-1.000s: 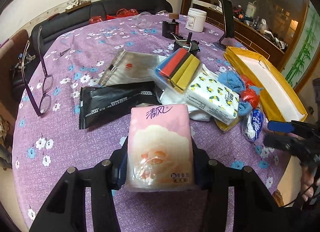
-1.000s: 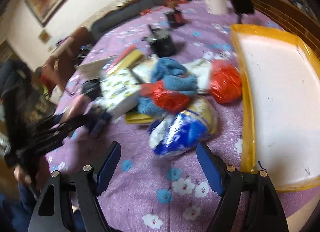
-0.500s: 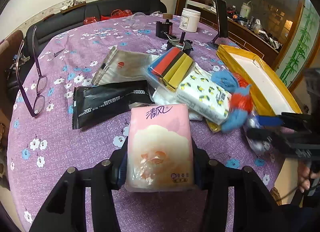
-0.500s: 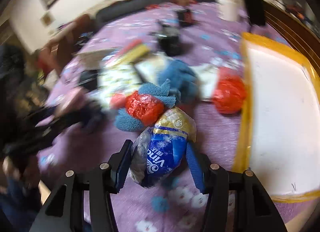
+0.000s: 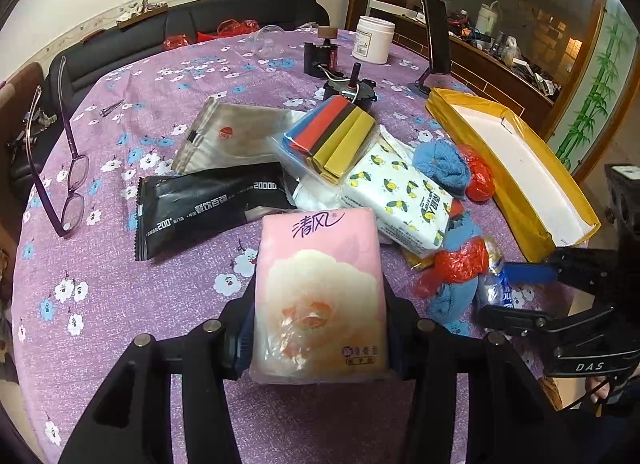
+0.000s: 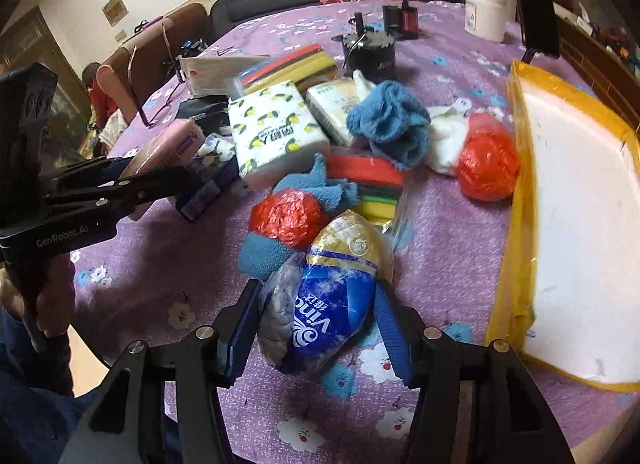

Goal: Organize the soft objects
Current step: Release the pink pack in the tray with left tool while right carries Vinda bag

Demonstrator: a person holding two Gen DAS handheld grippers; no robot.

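Two packs are in your grippers and nothing yet lies in the yellow-rimmed shallow box with the white floor (image 6: 576, 192) at the table's right edge, so the sorting looks barely begun. Your left gripper (image 5: 318, 328) clamps the pink plastic-wrapped tissue pack (image 5: 320, 288) by its sides above the purple flowered tablecloth (image 5: 168, 64). Your right gripper (image 6: 320, 324) has its blue pads against the blue-and-gold crinkled tissue pouch (image 6: 332, 296), which sits low over the cloth just beside the box's near corner; whether it has left the cloth cannot be told. Left to deal with, by the look of the heap: the lemon-print white tissue pack (image 6: 272, 132), the loose blue terry cloth (image 6: 392, 124), two red crumpled plastic balls (image 6: 486, 166), the bagged red, yellow and green sponges (image 6: 368, 184), a second bag of coloured sponges (image 5: 332, 140) and the long black wipes packet (image 5: 208, 208). The purple-framed glasses (image 5: 68, 168) lie well apart from it all.
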